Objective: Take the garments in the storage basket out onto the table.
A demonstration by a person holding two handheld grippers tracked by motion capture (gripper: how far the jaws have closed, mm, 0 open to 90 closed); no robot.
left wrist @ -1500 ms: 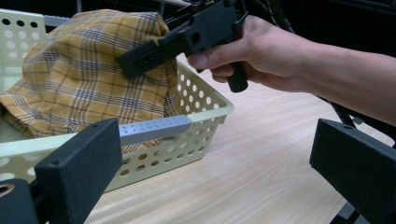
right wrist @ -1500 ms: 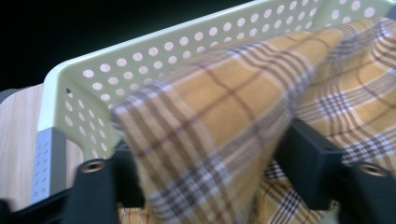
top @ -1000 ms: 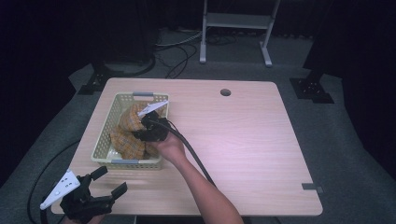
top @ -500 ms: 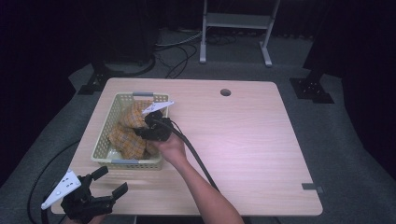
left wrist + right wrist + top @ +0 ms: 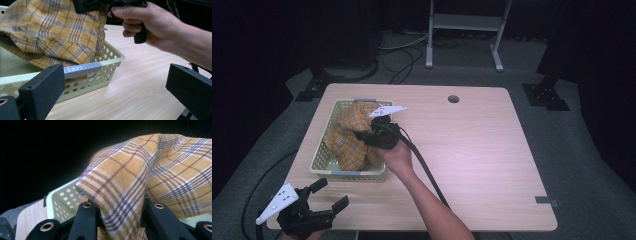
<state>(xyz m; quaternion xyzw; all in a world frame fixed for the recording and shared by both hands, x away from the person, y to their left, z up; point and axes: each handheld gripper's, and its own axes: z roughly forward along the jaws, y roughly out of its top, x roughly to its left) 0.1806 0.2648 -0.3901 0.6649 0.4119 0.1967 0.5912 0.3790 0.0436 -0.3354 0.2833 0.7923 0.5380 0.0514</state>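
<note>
The right gripper (image 5: 368, 135) pinches a fold of the yellow plaid cloth (image 5: 348, 142), which lies heaped in the pale green basket (image 5: 346, 174) at centre left of the high view. The left gripper (image 5: 328, 194) rests spread at lower left. Lifting straight up and slowly should likely clear the rim without dragging the basket.

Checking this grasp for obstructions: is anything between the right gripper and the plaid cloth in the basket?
Nothing visible. The right gripper is already shut on a fold of the yellow plaid cloth, which is bunched between its jaws above the pale green basket. The left gripper rests open at the table's near edge, apart from both.
</note>
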